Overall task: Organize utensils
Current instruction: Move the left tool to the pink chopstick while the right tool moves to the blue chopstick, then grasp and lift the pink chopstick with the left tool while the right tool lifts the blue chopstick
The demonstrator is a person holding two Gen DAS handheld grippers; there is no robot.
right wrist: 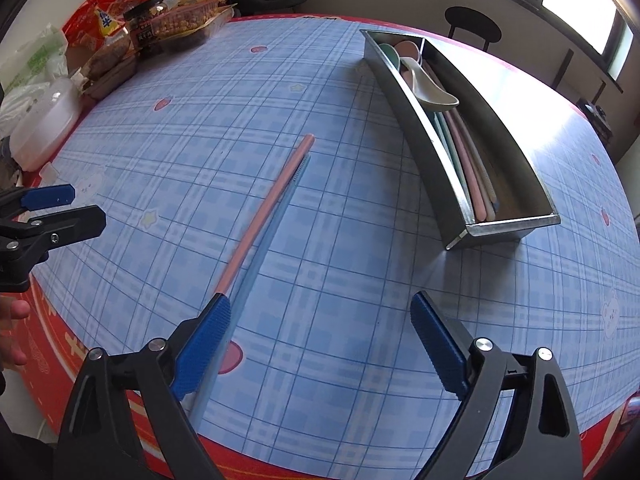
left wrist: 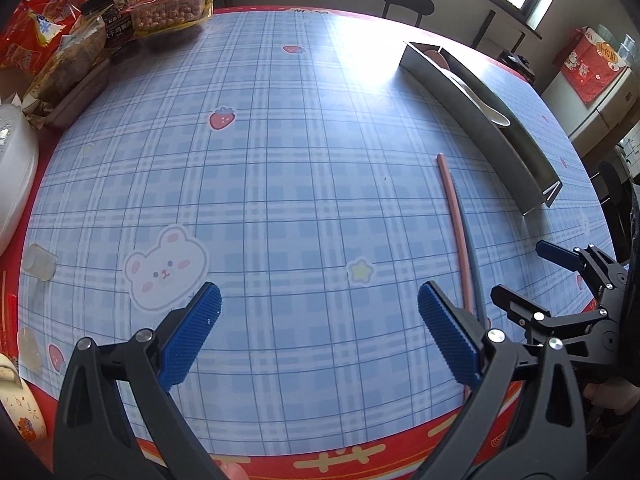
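Right wrist view: pink chopstick (right wrist: 264,212) and blue chopstick (right wrist: 256,264) centre frame, outside tray (right wrist: 508,226) upper right, awaiting pickup; right gripper (right wrist: 320,344) and left gripper (left wrist: 320,332) both gape wide, empty.

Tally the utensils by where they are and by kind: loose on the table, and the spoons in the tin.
Loose chopsticks on the tablecloth: 2, the pink chopstick and the blue chopstick, lying side by side.
Spoons in the metal tray: 3, the green spoon, the pink spoon and the cream spoon.
Chopsticks in the tray: overlapping, cannot count.
Total counted: 5.
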